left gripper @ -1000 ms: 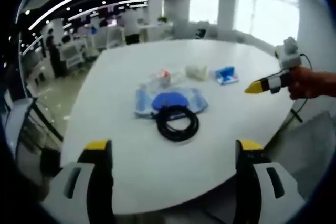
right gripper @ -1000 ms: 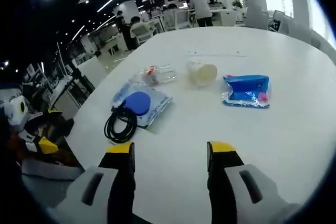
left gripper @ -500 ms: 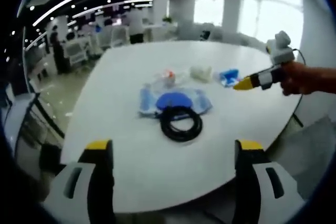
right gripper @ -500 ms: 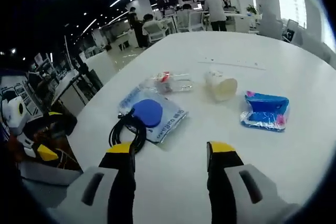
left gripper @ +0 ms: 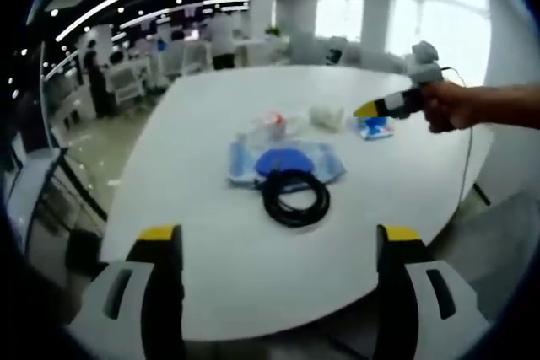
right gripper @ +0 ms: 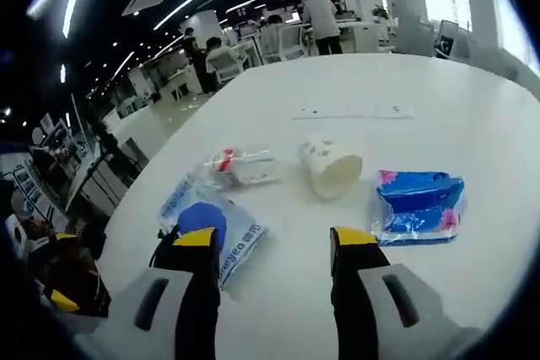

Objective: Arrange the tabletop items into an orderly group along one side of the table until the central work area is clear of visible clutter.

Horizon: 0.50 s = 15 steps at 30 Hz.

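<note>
- Compared with a second ago, our right gripper (right gripper: 272,246) has moved closer over the white worktop (right gripper: 472,107); the paper cup (right gripper: 331,169) and the blue tissue pack (right gripper: 418,206) now look larger and lie just ahead of its jaws.
- Its jaws stand moderately apart and hold nothing.
- In the left gripper view, the right gripper (left gripper: 368,110) now hangs above the tissue pack (left gripper: 373,129), where before it was out near the worktop edge.
- Our left gripper (left gripper: 278,238) stays back at the near edge, jaws wide and empty.
- The items have not moved: the black cable coil (left gripper: 295,197) touches the blue pouch (left gripper: 287,162), and the small clear bottle (right gripper: 240,167) lies beside the cup.
- We judge that the first pick is about to begin; all the clutter remains in the centre.
</note>
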Each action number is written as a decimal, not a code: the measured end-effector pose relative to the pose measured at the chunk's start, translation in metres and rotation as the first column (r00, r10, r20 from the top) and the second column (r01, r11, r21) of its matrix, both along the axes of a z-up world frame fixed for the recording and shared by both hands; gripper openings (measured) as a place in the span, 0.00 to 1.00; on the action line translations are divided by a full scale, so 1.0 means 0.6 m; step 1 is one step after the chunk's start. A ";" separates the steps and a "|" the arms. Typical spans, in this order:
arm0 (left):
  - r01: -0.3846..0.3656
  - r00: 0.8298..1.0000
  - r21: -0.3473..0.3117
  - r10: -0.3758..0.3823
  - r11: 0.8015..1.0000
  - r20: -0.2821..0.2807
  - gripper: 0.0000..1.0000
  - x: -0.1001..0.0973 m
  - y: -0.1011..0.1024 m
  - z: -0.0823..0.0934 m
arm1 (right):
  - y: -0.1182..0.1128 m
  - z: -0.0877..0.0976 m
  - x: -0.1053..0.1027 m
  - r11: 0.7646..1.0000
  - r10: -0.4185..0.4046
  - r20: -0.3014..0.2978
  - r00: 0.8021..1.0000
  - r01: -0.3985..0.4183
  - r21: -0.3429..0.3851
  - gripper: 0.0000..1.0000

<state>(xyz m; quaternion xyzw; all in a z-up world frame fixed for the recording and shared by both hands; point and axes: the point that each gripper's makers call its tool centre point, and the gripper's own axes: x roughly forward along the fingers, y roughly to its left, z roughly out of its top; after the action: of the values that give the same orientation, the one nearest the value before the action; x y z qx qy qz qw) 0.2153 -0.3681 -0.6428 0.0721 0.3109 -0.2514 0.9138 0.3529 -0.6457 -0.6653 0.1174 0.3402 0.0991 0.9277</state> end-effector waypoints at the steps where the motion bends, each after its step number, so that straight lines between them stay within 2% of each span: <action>1: 0.000 1.000 0.001 0.000 1.000 0.002 0.91 0.000 0.000 0.000 | -0.004 -0.001 0.012 1.000 -0.011 0.008 1.000 0.011 0.010 0.52; 5: -0.005 1.000 0.009 0.005 1.000 0.008 0.91 0.003 0.003 0.000 | -0.016 -0.022 0.058 0.999 -0.040 0.002 0.999 0.040 0.033 0.49; 8: -0.010 1.000 0.017 0.010 1.000 0.020 0.92 0.004 0.005 0.003 | -0.025 -0.042 0.084 0.989 -0.105 -0.025 0.994 0.108 0.104 0.47; 9: -0.012 1.000 0.013 0.012 1.000 0.024 0.92 0.004 0.005 0.005 | -0.032 -0.053 0.095 0.988 -0.112 -0.037 0.993 0.116 0.103 0.46; 13: -0.001 1.000 0.019 0.001 1.000 0.017 0.92 0.002 0.002 0.002 | -0.040 -0.077 0.116 0.973 -0.161 -0.077 0.984 0.171 0.154 0.46; 15: 0.009 1.000 0.017 -0.010 1.000 0.020 0.93 0.001 -0.002 0.003 | -0.043 -0.087 0.124 0.972 -0.170 -0.083 0.982 0.181 0.153 0.45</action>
<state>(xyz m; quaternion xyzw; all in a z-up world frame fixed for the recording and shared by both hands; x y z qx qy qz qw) 0.2159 -0.3694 -0.6409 0.0840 0.3034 -0.2524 0.9150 0.4271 -0.6715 -0.7172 0.2244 0.3516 0.0395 0.9080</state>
